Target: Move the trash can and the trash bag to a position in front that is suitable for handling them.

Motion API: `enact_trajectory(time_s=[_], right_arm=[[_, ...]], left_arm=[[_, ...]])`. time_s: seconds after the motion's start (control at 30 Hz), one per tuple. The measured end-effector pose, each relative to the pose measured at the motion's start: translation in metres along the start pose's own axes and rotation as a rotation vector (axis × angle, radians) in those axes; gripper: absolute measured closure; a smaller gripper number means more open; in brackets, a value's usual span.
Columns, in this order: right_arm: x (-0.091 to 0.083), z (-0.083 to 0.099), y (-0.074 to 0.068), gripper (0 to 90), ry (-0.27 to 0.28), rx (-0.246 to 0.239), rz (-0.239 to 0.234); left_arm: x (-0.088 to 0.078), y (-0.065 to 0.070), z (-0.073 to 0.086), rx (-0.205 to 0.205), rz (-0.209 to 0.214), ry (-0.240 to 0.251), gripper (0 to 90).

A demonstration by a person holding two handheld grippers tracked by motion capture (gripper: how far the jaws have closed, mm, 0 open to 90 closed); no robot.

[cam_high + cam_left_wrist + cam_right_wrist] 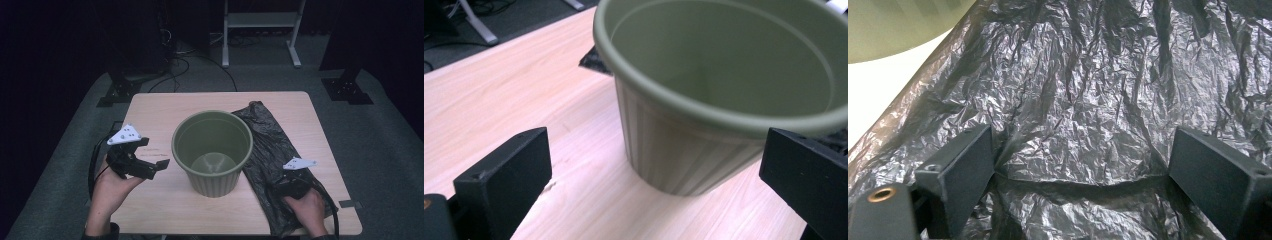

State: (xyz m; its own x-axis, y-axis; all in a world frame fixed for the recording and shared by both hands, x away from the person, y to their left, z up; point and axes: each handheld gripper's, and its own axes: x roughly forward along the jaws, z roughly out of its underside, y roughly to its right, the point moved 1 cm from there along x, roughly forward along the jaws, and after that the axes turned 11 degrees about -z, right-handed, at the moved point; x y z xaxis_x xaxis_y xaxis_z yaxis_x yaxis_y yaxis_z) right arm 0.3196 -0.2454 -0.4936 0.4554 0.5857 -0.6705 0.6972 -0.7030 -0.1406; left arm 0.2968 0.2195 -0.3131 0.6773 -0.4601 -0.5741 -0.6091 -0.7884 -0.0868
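Pot [212, 150] apparently empty beside bag [280, 160]

Dim room, grey carpet [380, 145], white frame [260, 20]

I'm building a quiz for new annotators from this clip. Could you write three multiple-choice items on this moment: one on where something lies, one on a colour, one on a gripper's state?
1. Where does the black plastic bag lie relative to the bin?
A. inside it
B. on the table at its right side
C. on the floor

2. What colour is the bin?
A. olive green
B. red
C. white

3. How do the jaws of the right gripper stand?
A. shut on the bin's rim
B. shut on nothing
C. open, set down over the bag

Answers:
1 B: the high view shows the bag spread flat on the table, running past the bin's right side.
2 A: both the high view and the left gripper view show green walls.
3 C: the right gripper view shows crumpled plastic in the wide gap between the jaws.
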Motion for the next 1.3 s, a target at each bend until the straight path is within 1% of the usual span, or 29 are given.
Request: enact_trajectory(time_s=[0.07,0.1,0.13,0.17,0.23,0.3,0.33,0.43,0.47,0.5,0.53,0.57,0.73,0.83,0.93,1.0,1.03,1.13,1.17,1.3], right_arm=[[0.0,0.0,0.0,10.1,0.0,0.0,0.0],[0.0,0.0,0.0,10.1,0.0,0.0,0.0],[0.0,0.0,0.0,10.1,0.0,0.0,0.0],[0.0,0.0,0.0,10.1,0.0,0.0,0.0],[0.0,0.0,0.0,10.1,0.0,0.0,0.0],[0.0,0.0,0.0,10.1,0.0,0.0,0.0],[0.0,0.0,0.0,10.1,0.0,0.0,-0.001],[0.0,0.0,0.0,10.1,0.0,-0.001,-0.001],[0.0,0.0,0.0,10.1,0.0,-0.001,-0.002],[0.0,0.0,0.0,10.1,0.0,-0.001,-0.002],[0.0,0.0,0.0,10.2,0.0,-0.002,-0.002],[0.0,0.0,0.0,10.2,0.0,-0.002,-0.002],[0.0,0.0,0.0,10.2,-0.001,-0.002,-0.002],[0.0,0.0,0.0,10.2,0.0,-0.001,-0.002],[0.0,0.0,0.0,10.1,0.0,-0.001,-0.002],[0.0,0.0,0.0,10.1,0.0,-0.001,-0.002],[0.0,0.0,0.0,10.1,0.0,-0.001,-0.002],[0.0,0.0,0.0,10.1,0.0,-0.001,-0.002],[0.0,0.0,0.0,10.1,0.0,-0.001,-0.002],[0.0,0.0,0.0,10.1,0.0,-0.001,-0.002]], left_arm=[[0.002,0.002,0.008,-0.001,0.0,0.001,0.0],[0.005,0.003,0.015,-0.003,-0.012,0.002,0.0],[0.005,0.003,0.015,-0.003,-0.012,0.002,0.0],[0.008,0.005,0.02,-0.003,-0.024,0.001,0.0],[0.011,0.006,0.026,-0.003,-0.03,0.002,0.0],[0.015,0.006,0.033,-0.012,-0.04,0.011,0.0],[0.017,0.006,0.035,-0.011,-0.04,0.014,0.0],[0.025,0.007,0.044,-0.011,-0.037,0.003,0.0],[0.031,0.008,0.049,-0.01,-0.036,-0.004,0.0],[0.031,0.008,0.049,-0.01,-0.036,-0.004,0.0],[0.037,0.008,0.055,-0.004,-0.036,-0.002,0.0],[0.037,0.008,0.055,-0.004,-0.036,-0.002,0.0],[0.051,0.006,0.07,0.007,-0.048,-0.001,0.0],[0.058,0.004,0.078,0.002,-0.054,-0.003,0.0],[0.066,0.002,0.085,-0.003,-0.058,-0.016,0.0],[0.075,0.004,0.09,-0.003,-0.063,-0.027,0.0],[0.075,0.004,0.09,-0.003,-0.063,-0.027,0.0],[0.086,0.007,0.097,0.008,-0.06,-0.039,0.0],[0.086,0.007,0.097,0.008,-0.06,-0.039,0.0],[0.094,0.008,0.103,0.016,-0.06,-0.055,0.0]])
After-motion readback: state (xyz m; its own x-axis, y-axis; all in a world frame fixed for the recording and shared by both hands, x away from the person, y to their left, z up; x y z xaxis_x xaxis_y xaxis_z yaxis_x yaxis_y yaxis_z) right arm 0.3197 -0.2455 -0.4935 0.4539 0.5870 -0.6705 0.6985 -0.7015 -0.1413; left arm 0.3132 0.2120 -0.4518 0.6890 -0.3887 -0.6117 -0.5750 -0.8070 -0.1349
